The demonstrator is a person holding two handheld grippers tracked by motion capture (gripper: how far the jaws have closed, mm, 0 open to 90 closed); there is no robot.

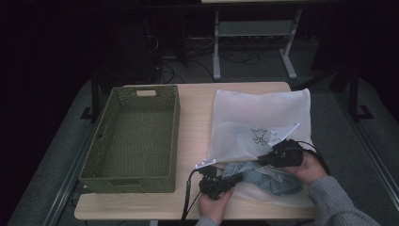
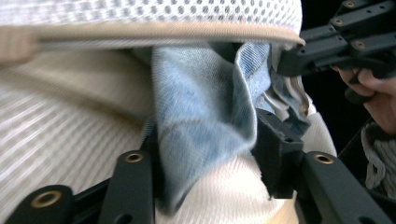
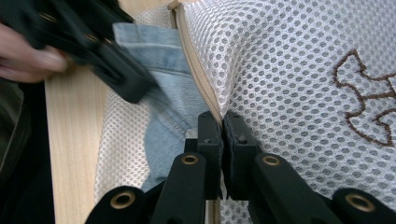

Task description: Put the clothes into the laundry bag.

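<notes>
- Counter (image 1: 193, 117): carries a green woven basket (image 1: 134, 136) at the left, empty and well apart from the work, probably waiting for a later step.
- White mesh laundry bag (image 1: 259, 117): lies flat at the right, its opening toward the person so that loading is easy.
- Blue denim garment (image 1: 263, 176): partly in the bag mouth, at the near edge.
- Right tongs (image 3: 222, 140): closed on the bag's zipper edge, lifting it to keep the mouth open.
- Left tongs (image 2: 205, 154): clamped on a denim fold, positioned to feed it inward.
</notes>
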